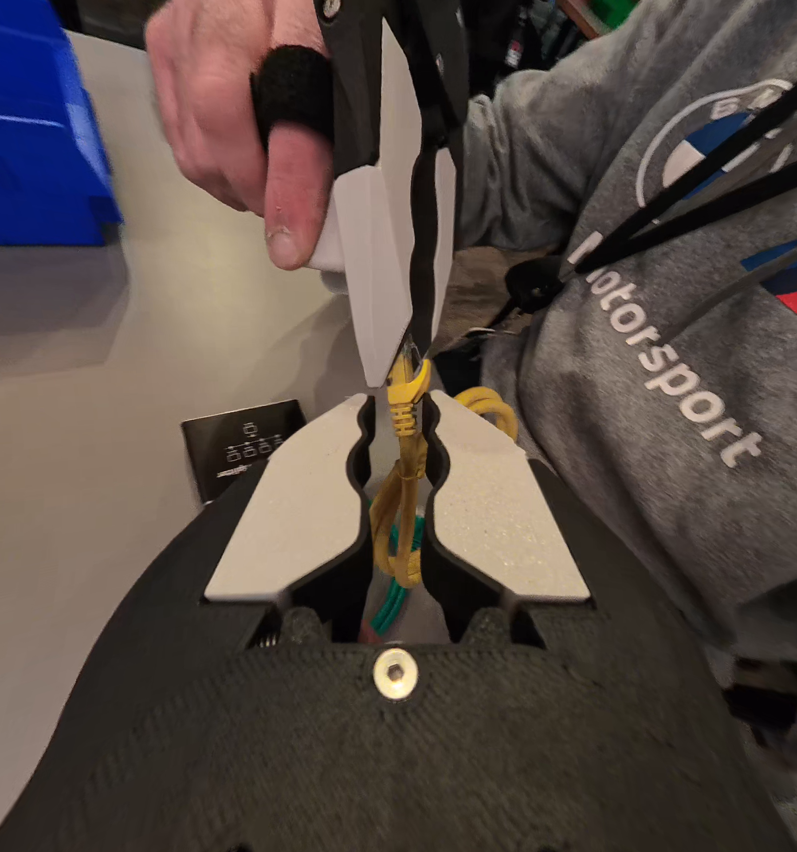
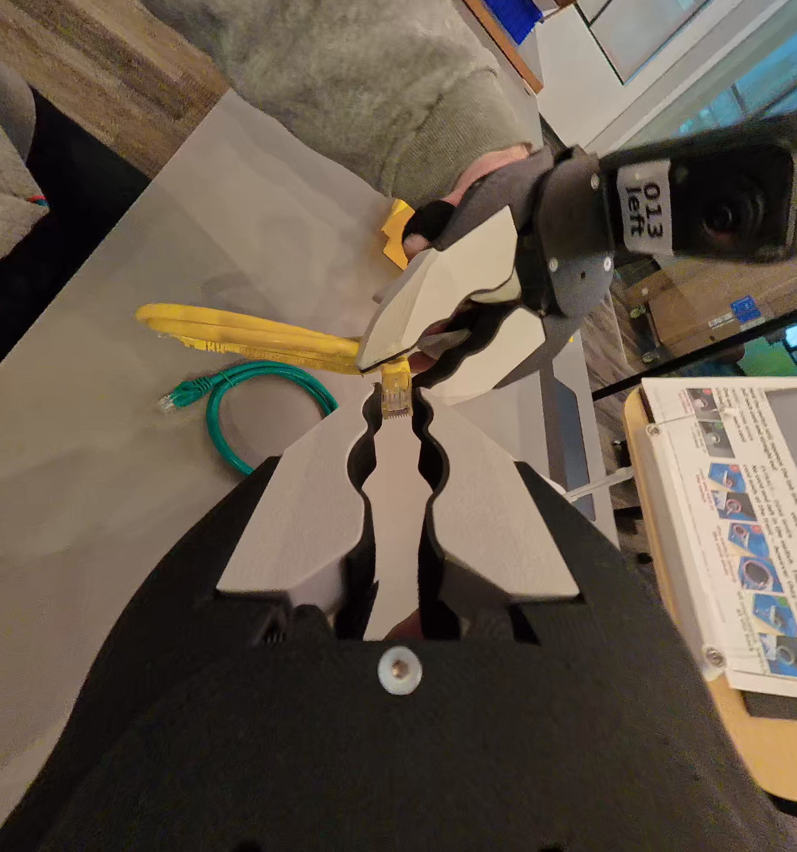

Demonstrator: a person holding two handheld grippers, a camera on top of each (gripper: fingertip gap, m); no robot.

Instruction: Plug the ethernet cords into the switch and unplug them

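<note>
A yellow ethernet cord (image 2: pixel 249 332) lies looped on the grey table (image 2: pixel 110 461). One end is lifted, and both grippers meet on it. My left gripper (image 1: pixel 398 399) is shut on the yellow boot just behind the plug; it also shows in the right wrist view (image 2: pixel 378 364). My right gripper (image 2: pixel 396 392) is shut on the clear plug (image 2: pixel 395 399), coming from above in the left wrist view (image 1: pixel 405 355). A green ethernet cord (image 2: pixel 258 382) lies coiled on the table beside the yellow one. The black switch (image 1: pixel 244 442) lies flat to the left of my left fingers.
A blue bin (image 1: pixel 28 138) stands at the table's far left. The person's grey sweatshirt (image 1: pixel 663 322) with black straps (image 1: pixel 710 184) fills the right side. A wooden board with a printed sheet (image 2: pixel 733 530) sits to the right. A yellow paper (image 2: pixel 394 230) lies behind the left gripper. Left and right tips are no more than a few centimetres apart. The black switch (image 1: pixel 244 442) is about 15 centimetres from both grippers' fingertips.
</note>
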